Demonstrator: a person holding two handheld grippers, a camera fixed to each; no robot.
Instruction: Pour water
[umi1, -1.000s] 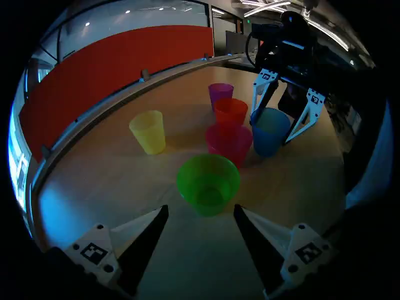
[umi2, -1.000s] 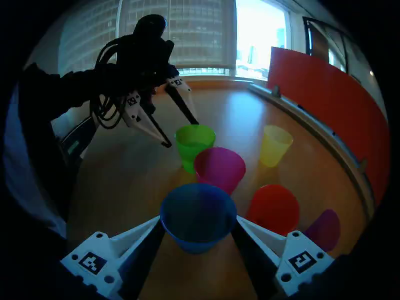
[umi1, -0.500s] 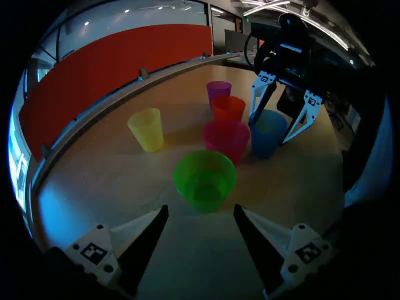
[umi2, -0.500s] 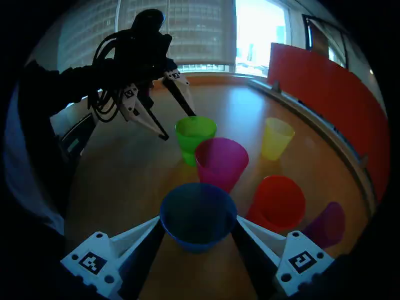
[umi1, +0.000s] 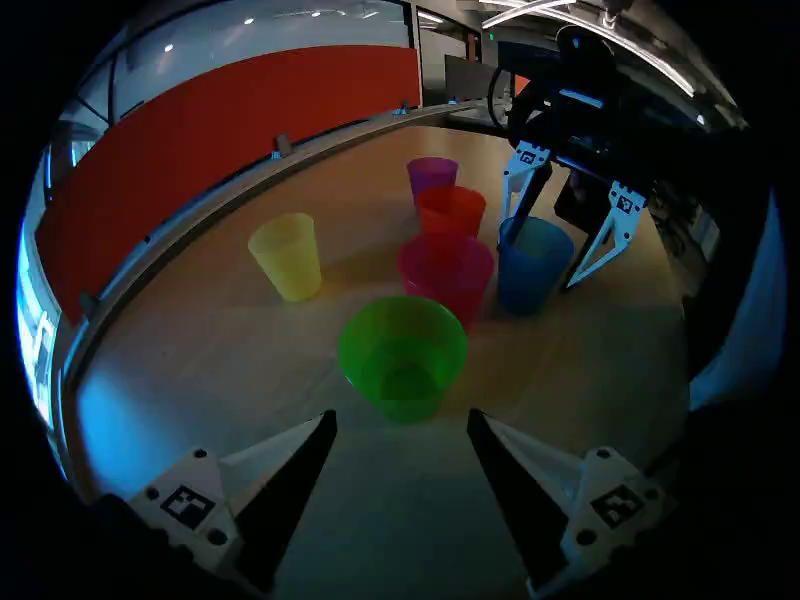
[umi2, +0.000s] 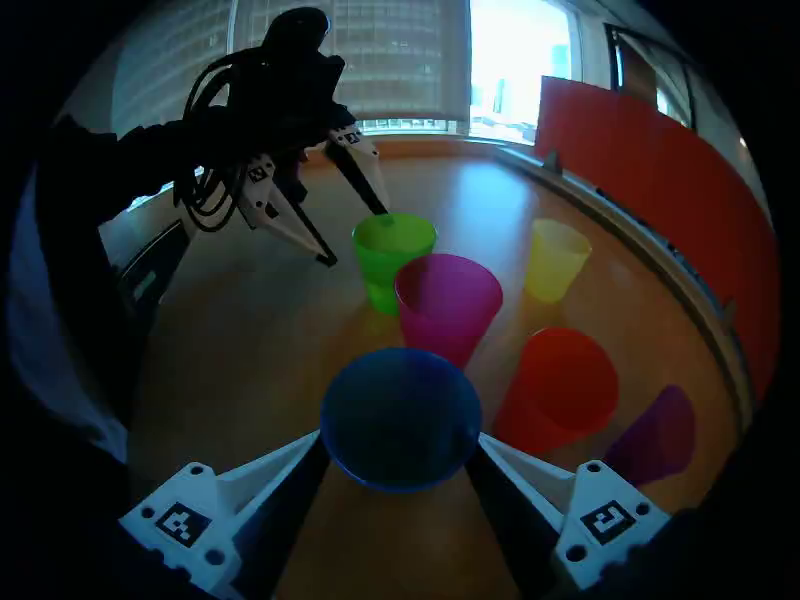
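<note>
Right tool grips the blue cup, one finger pressed to each side; the cup sits just beside the pink cup. Left tool is open with its fingers wide apart. The green cup stands upright on the worktop just ahead of them, untouched.

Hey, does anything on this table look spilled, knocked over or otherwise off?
Nothing stands out. All six cups stand upright on the table, with no puddle visible. The right gripper is shut on the blue cup; the green cup sits just ahead of the open left gripper.
</note>
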